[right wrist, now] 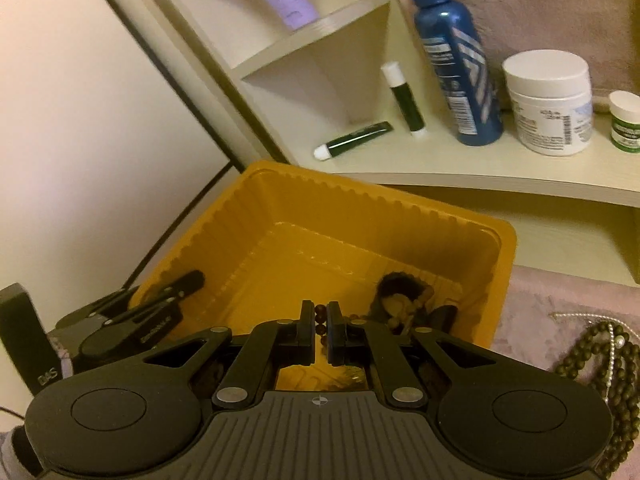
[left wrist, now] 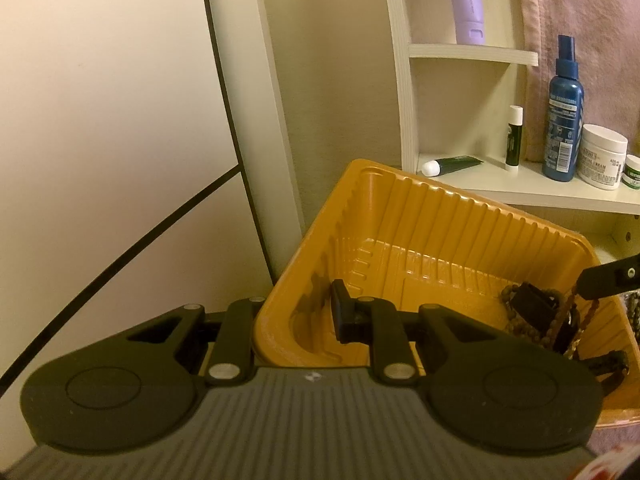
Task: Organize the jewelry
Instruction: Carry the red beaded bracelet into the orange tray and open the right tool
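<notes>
From the left wrist, the left claw (left wrist: 296,316) clamps the near-left rim of the yellow tray (left wrist: 440,216). From the right wrist, the right claw (right wrist: 319,330) hangs over the tray's near side, pinching a brown bead strand (right wrist: 320,320); more necklaces (right wrist: 600,364) lie outside, right of the tray.
</notes>
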